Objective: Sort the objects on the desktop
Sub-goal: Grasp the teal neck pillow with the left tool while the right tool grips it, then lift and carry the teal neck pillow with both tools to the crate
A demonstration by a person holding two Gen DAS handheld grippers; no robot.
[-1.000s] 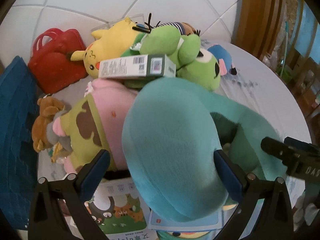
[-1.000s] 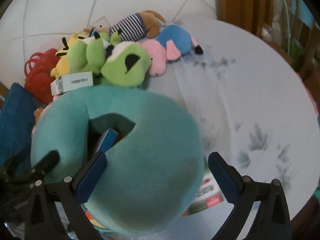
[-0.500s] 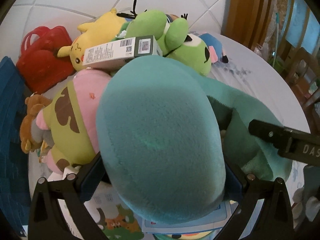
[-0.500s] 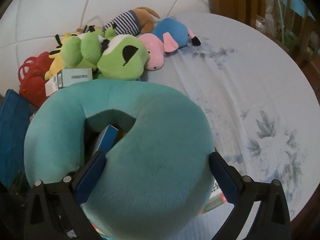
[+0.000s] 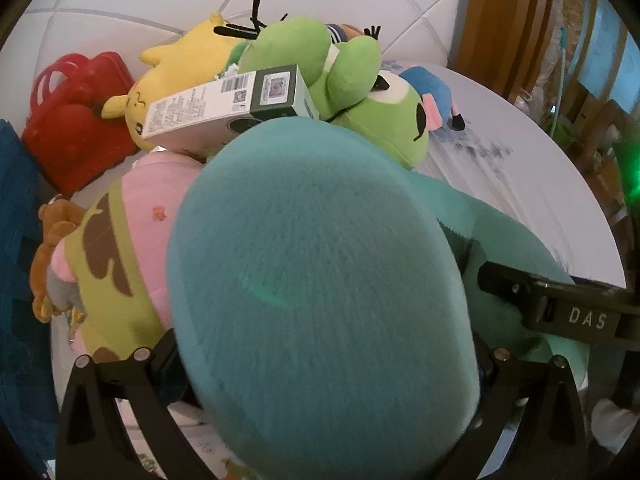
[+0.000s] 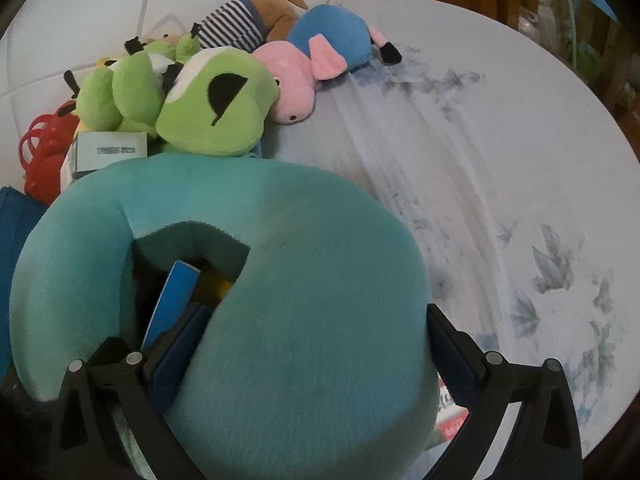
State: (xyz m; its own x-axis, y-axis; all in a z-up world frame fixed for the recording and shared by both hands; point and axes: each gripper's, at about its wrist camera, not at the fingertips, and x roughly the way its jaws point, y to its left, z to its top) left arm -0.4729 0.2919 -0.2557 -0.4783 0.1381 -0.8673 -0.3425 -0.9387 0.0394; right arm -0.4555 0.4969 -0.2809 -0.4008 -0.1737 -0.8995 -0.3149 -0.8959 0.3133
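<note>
Closest in, both grippers on one teal U-shaped neck pillow [image 6: 280, 280]; left gripper [image 5: 324, 364] with jaws spread wide around one bulging end, pressed against it on both sides; right gripper [image 6: 308, 344] likewise wide and clamped on the other end, one blue pad [image 6: 176, 356] inside the pillow's hollow, the other against its outer flank. Seen in the hollow, a blue book edge [image 6: 172, 296] with something yellow beside it; under the pillow's right side, a corner of red-and-white packaging [image 6: 452, 420]. Left of the pillow, a pink plush with green and brown patches [image 5: 120, 248], a small brown plush [image 5: 52, 240] beside it. Just behind the pillow, a white-and-green carton [image 5: 228, 104] lying on the toy heap, resting against a green frog plush [image 6: 212, 104] and a yellow plush [image 5: 180, 64]. Farther left, a red handled bag [image 5: 76, 120]. At the back, a pink pig plush in blue [image 6: 316, 52] and a striped-shirt brown plush [image 6: 256, 20]. To the right, worktop under a pale cloth with grey leaf print [image 6: 500, 160].
</note>
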